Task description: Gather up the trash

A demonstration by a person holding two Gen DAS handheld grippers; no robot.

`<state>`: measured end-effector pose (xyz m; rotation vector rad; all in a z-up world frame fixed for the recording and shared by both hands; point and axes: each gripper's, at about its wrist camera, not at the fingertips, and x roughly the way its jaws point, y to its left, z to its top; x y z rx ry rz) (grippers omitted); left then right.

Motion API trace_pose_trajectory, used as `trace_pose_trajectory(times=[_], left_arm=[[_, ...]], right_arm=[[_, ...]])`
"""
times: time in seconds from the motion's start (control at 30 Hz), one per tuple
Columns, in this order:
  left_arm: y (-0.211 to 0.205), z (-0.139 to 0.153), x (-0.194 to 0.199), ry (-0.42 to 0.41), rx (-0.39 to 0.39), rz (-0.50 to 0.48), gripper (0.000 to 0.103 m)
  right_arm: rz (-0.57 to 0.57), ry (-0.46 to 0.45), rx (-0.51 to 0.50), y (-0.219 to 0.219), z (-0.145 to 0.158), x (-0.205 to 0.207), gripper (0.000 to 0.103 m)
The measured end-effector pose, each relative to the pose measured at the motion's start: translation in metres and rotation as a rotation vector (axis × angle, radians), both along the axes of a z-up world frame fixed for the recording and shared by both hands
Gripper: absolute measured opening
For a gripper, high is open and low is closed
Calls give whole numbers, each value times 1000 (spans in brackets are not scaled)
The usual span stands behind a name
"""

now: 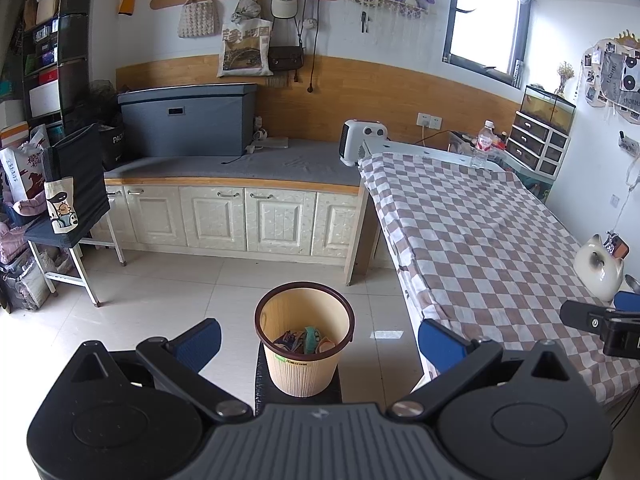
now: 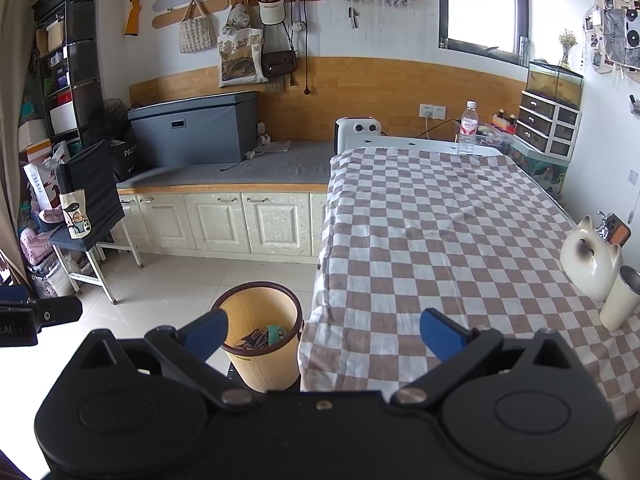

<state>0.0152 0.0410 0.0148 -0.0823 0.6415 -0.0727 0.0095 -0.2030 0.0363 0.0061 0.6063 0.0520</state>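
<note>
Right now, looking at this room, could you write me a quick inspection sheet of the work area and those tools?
Surface: checkered tablecloth covers the table; no loose trash seen on it.
Job's things: tan waste bin stands on a dark stool on the floor beside the table, with wrappers inside.
Clutter: water bottle at the far end; cat figurine and white cup at the right edge.
Grippers: left hand-held gripper open, empty, above the bin; right hand-held gripper open, empty, over the table's near corner.
Cables: cord from the wall socket.
Surroundings: cabinets, heater, hanging bags, window.
</note>
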Motion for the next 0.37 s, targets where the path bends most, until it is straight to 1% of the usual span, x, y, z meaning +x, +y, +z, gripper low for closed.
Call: trace_pose_trajectory(times=[0.37], left_arm=[[4,4,1,-3,10,3,103]], right_arm=[[1,-1,0,0,1,0,103]])
